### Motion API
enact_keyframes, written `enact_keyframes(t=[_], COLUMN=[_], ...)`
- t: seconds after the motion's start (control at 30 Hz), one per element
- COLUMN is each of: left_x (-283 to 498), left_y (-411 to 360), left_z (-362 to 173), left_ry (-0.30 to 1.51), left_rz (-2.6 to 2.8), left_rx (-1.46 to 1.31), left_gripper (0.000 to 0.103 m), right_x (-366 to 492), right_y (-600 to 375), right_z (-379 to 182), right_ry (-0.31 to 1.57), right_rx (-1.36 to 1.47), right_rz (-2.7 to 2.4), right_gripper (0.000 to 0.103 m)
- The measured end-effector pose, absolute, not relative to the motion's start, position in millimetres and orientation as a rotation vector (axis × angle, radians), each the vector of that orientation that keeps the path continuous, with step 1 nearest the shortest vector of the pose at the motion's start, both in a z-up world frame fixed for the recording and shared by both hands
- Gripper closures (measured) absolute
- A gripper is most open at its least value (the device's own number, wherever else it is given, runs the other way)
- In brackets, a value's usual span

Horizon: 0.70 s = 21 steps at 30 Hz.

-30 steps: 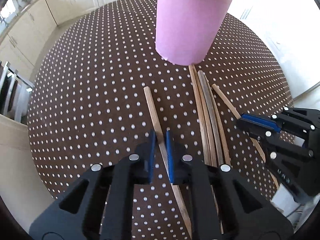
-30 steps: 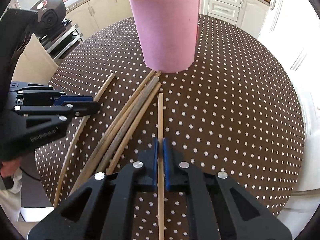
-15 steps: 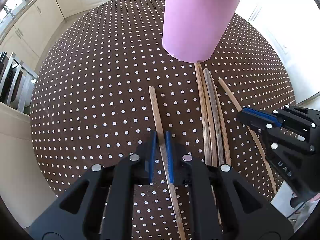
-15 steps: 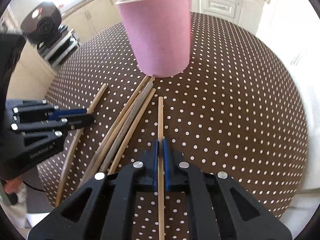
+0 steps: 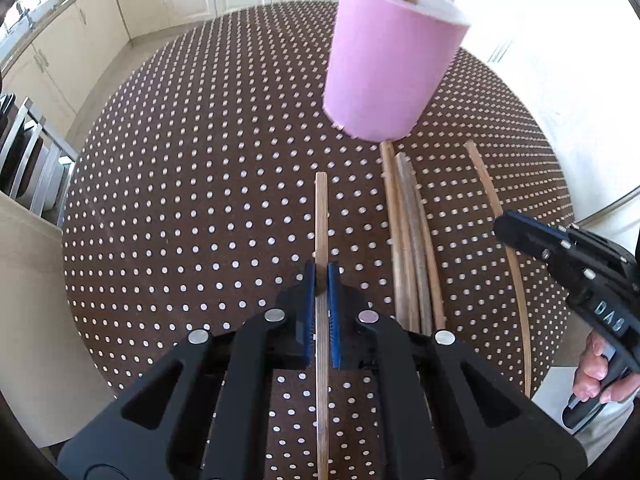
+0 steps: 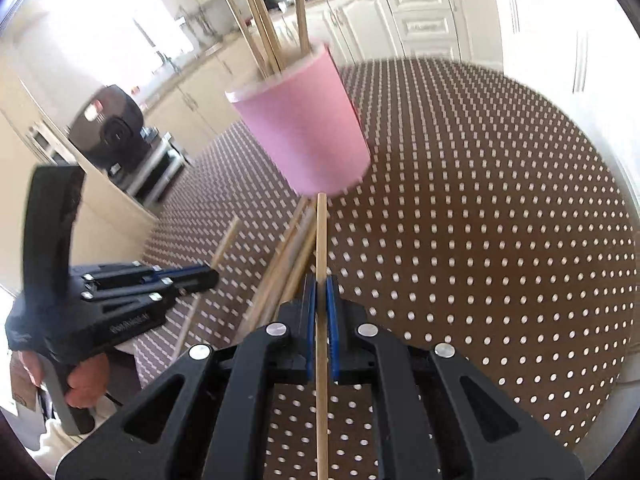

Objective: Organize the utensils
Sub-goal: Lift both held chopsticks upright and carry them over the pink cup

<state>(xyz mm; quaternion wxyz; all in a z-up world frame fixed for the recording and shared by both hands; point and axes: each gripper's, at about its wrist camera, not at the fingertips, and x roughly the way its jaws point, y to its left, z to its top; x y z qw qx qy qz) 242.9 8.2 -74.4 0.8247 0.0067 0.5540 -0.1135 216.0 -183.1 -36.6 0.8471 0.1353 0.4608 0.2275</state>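
Both grippers have lifted and tipped up toward the cup since a second ago.

Left wrist view: left gripper (image 5: 321, 276) is clamped on a stick (image 5: 321, 216), raised over the dotted table (image 5: 180, 200); loose sticks (image 5: 408, 232) lie below the pink cup (image 5: 386, 68).

Right wrist view: right gripper (image 6: 320, 288) pinches its own stick (image 6: 321, 236), tip near the cup (image 6: 304, 128). Light, stiff, smooth wood, I'd say: a mid-shaft grip stops it swinging.
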Motion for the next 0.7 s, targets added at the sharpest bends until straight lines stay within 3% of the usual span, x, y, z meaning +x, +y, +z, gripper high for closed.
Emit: enact_keyframes(t=[0.7], left_x=[189.0], left_y=[5.7], left_z=[49.8], left_ry=[0.709], left_rz=[-0.299], left_rx=[-0.035], left_gripper=[0.096], right_x=[189.2], right_y=[-187.4], right_z=[45.7], right_ry=[0.574], right_rx=[0.338], right_rz=[0.524], right_gripper=[0.099])
